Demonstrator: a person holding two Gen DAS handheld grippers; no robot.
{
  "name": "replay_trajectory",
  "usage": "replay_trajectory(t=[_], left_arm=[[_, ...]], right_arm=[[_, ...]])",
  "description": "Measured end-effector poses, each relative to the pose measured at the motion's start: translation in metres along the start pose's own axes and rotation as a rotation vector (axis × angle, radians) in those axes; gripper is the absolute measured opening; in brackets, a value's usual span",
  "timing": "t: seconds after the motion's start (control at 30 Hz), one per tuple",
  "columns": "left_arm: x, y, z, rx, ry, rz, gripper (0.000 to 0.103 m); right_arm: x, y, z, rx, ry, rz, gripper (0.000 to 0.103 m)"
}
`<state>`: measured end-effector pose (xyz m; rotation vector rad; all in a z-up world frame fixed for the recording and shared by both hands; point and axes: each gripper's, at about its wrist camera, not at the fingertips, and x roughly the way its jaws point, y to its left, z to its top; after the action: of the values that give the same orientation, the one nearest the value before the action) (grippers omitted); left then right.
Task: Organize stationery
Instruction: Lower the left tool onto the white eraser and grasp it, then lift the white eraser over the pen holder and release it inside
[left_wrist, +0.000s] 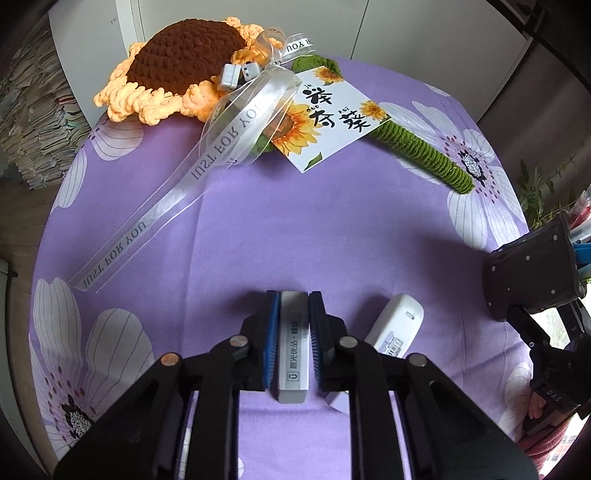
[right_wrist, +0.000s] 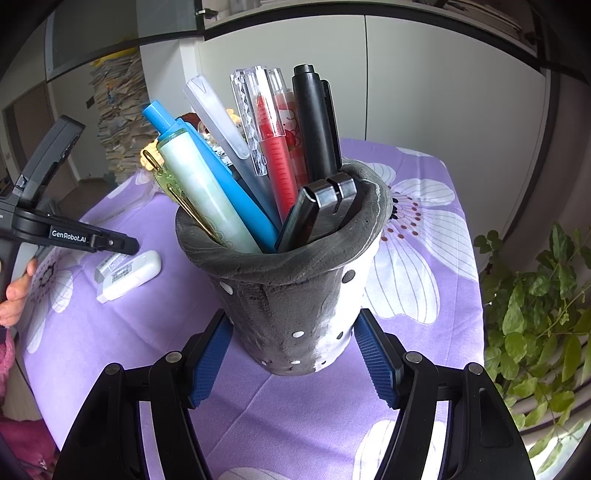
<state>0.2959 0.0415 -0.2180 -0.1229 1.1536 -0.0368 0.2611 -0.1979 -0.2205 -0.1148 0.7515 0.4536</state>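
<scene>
My left gripper is shut on a white eraser in a grey printed sleeve, lying on the purple flowered cloth. A white USB dongle lies just right of it, also seen in the right wrist view. My right gripper is closed around the base of a dark grey dotted pen holder, its blue pads touching both sides. The holder is tilted and holds several pens and a black clip. The holder shows at the right edge of the left wrist view.
A crocheted sunflower with a green stem, a sunflower card and a long "JUST FOR YOU" ribbon lie at the far side. A small grey USB stick rests on the flower. A potted plant stands right of the table.
</scene>
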Motion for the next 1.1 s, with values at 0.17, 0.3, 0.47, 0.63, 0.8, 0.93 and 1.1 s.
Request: replay_trajectory(t=[0.17, 0.3, 0.47, 0.63, 0.8, 0.93, 1.1], left_arm=[[-0.017, 0.0, -0.006, -0.011, -0.031, -0.035, 0.014], [-0.043, -0.011, -0.014, 0.026, -0.083, -0.098, 0.014], [-0.081, -0.032, -0.023, 0.105, -0.167, -0.182, 0.014], [-0.117, -0.063, -0.021, 0.189, -0.26, -0.247, 0.013], [-0.144, -0.103, -0.005, 0.268, -0.328, -0.312, 0.013], [-0.155, -0.13, 0.005, 0.322, -0.353, -0.363, 0.013], [-0.144, -0.162, 0.016, 0.391, -0.332, -0.393, 0.013]], right_arm=[[0.0, 0.0, 0.0, 0.0, 0.0, -0.001, 0.07], [0.0, 0.0, 0.0, 0.0, 0.0, -0.001, 0.07], [0.0, 0.0, 0.0, 0.0, 0.0, 0.0, 0.07], [0.0, 0.0, 0.0, 0.0, 0.0, -0.001, 0.07], [0.0, 0.0, 0.0, 0.0, 0.0, 0.0, 0.07], [0.0, -0.001, 0.0, 0.002, 0.002, 0.001, 0.07], [0.002, -0.003, 0.001, 0.007, 0.007, 0.005, 0.07]])
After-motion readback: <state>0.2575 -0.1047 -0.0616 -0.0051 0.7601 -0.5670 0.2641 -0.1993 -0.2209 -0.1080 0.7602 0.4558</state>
